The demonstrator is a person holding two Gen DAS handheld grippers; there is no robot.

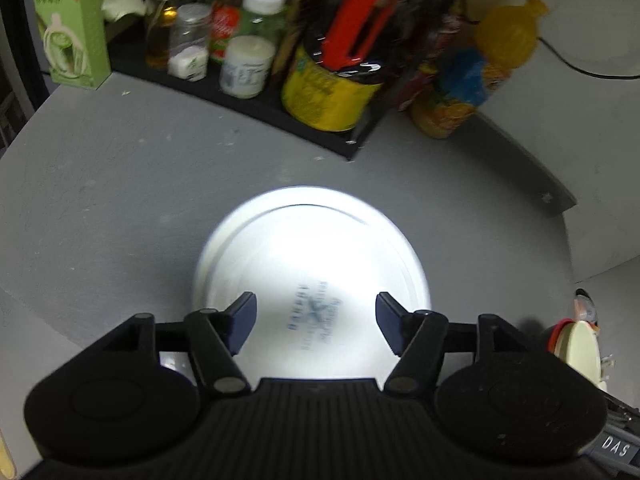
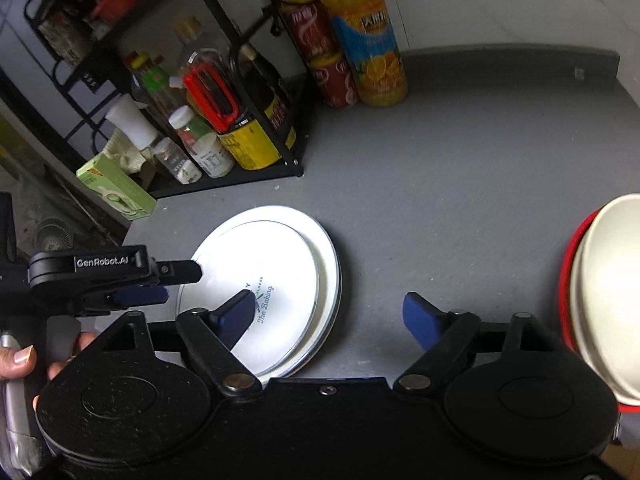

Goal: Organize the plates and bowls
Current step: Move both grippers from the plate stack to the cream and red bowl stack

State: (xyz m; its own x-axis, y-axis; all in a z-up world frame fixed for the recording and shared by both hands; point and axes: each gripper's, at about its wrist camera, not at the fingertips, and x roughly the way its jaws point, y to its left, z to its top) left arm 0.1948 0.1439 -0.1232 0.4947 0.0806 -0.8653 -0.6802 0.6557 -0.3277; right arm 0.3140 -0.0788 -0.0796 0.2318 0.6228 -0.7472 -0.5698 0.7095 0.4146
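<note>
Your left hand-held gripper (image 1: 316,322) spread, nothing pinched, over stacked white plates (image 1: 312,280) near surface (image 1: 120,200) left edge. Your right hand-held gripper (image 2: 332,320) spread, empty. Bowls (image 2: 604,292) at right edge. Rack (image 2: 256,168) behind.

Bare grey counter (image 2: 460,184) lies open between stacked plates (image 2: 280,280) and bowls (image 2: 600,288) at right edge. Black rack (image 2: 256,120) of bottles blocks far left; juice bottle (image 2: 368,52) stands against the wall.
</note>
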